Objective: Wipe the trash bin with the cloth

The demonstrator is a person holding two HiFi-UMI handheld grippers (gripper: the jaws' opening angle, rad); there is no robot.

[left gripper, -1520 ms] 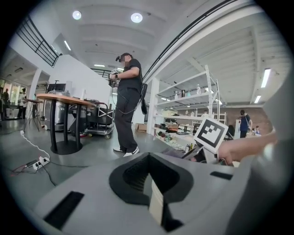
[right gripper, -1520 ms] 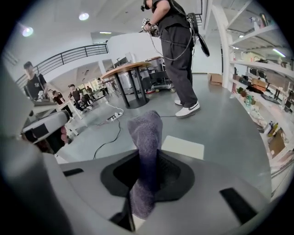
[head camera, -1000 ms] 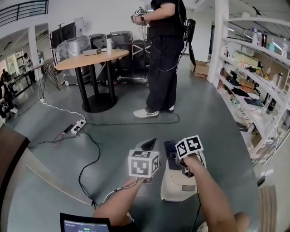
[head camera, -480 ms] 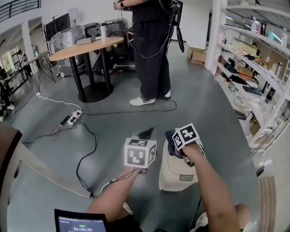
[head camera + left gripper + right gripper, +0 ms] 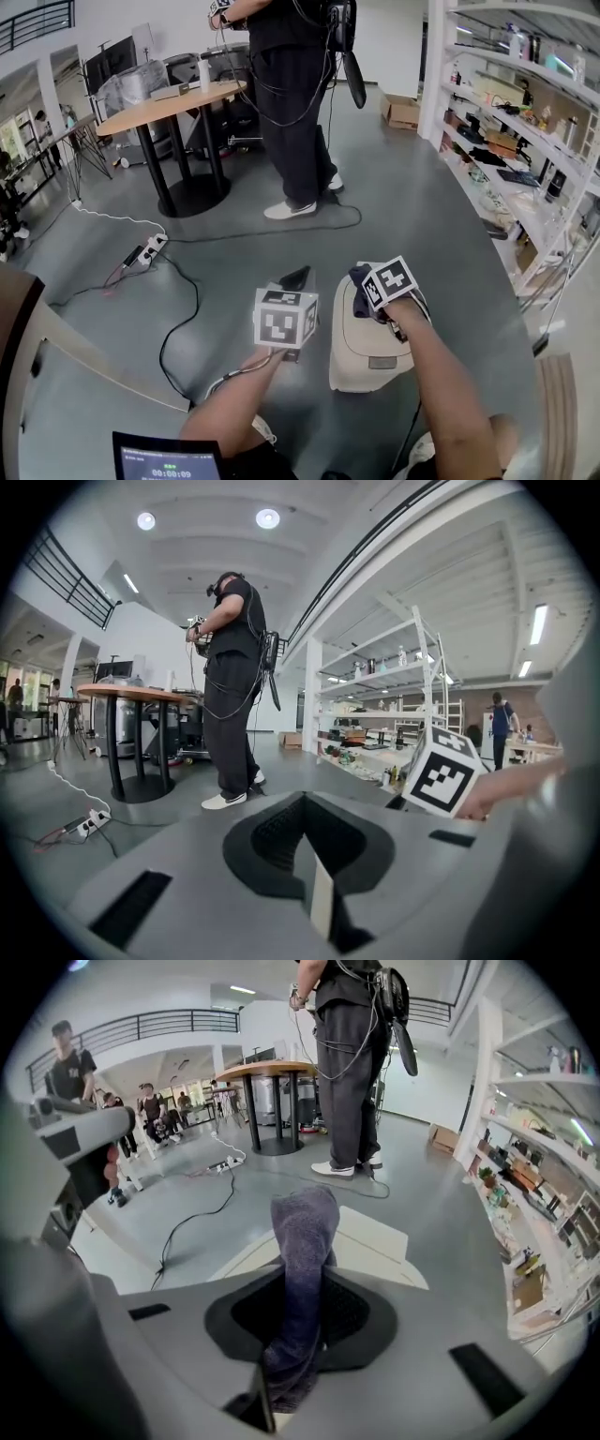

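Observation:
A cream trash bin [image 5: 371,349] with a closed lid stands on the grey floor just ahead of me. My right gripper [image 5: 367,286] is shut on a purple cloth [image 5: 357,277], and it holds the cloth at the far left part of the lid. In the right gripper view the cloth [image 5: 305,1227] sticks up from between the jaws of the right gripper [image 5: 302,1283], with the bin's lid [image 5: 380,1241] behind it. My left gripper [image 5: 300,278] hovers to the left of the bin, off it. In its own view the left gripper [image 5: 303,803] is shut and holds nothing.
A person in black [image 5: 292,103] stands a few steps ahead, beside a round wooden table [image 5: 169,98]. A power strip [image 5: 143,251] and black cables [image 5: 183,309] lie on the floor at left. Loaded white shelves [image 5: 525,141] line the right side. A tablet [image 5: 169,459] is below me.
The bin sits slightly higher in the head view as the camera shifted. My right gripper with the cloth has come in over the bin's far edge. The left gripper stays beside the bin.

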